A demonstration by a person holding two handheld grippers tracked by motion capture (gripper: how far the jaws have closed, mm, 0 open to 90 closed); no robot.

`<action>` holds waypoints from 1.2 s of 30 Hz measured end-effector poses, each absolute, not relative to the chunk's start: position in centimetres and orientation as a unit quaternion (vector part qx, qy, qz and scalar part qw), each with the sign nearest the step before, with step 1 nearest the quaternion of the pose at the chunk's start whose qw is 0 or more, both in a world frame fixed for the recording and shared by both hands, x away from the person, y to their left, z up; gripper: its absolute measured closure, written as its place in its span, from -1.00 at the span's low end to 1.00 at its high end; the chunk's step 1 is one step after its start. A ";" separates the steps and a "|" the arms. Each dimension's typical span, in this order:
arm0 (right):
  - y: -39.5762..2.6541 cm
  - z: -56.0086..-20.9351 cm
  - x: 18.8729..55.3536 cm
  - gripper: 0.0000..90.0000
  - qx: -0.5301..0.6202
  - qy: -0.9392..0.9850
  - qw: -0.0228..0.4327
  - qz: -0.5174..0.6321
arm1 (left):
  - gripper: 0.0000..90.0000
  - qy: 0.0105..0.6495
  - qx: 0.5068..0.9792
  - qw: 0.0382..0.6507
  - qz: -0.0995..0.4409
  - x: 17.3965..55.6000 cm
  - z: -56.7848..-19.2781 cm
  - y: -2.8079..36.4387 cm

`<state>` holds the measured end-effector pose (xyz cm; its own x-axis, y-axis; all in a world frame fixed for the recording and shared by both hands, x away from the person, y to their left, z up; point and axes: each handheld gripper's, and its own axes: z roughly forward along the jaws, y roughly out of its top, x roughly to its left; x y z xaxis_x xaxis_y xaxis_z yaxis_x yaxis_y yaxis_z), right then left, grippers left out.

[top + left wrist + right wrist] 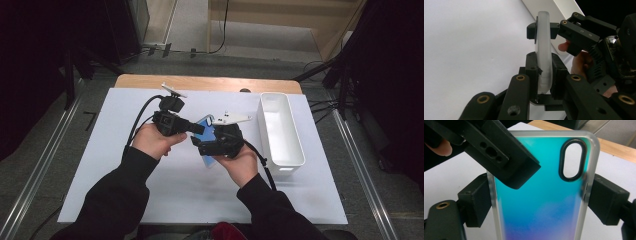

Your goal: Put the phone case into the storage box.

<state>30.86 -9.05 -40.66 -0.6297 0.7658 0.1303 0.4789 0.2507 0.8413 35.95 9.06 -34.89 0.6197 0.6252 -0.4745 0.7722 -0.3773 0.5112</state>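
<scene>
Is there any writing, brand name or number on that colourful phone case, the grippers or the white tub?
None can be read.
Phone case: plain blue-to-purple back, no lettering.
White bin: no label visible.
Left gripper and right gripper: bare black parts, with no markings legible.

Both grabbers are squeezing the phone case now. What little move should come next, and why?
Probably open the left gripper. The phone case is clamped across its two long edges by the right gripper as well, so one can let go, freeing the right to carry it to the white bin beside it.
</scene>
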 end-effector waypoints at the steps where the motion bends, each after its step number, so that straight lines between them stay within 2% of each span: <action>1: -9.1 -40.7 30.9 -0.69 0.401 0.776 0.155 0.462 | 0.76 0.424 0.823 0.364 -0.101 35.9 -34.9 9.0; 9: -9.2 -40.5 30.9 -0.68 0.400 0.779 0.153 0.458 | 0.74 0.420 0.823 0.369 -0.100 35.8 -34.9 8.9; 15: -9.4 -40.2 31.0 -0.67 0.397 0.779 0.146 0.462 | 0.65 0.409 0.825 0.376 -0.103 35.7 -34.8 9.0; 25: -10.1 -40.2 31.2 -0.67 0.371 0.794 0.112 0.469 | 0.29 0.389 0.833 0.377 -0.107 35.6 -34.4 9.3; 36: -10.8 -40.1 31.3 -0.67 0.330 0.809 0.077 0.480 | -0.09 0.336 0.848 0.397 -0.101 35.5 -34.0 10.2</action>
<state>31.29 -10.78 -40.13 -0.7709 0.6076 0.1913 0.4588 0.3213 0.8284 35.46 10.18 -33.98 0.7534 0.4900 -0.4386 0.6507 -0.4588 0.6051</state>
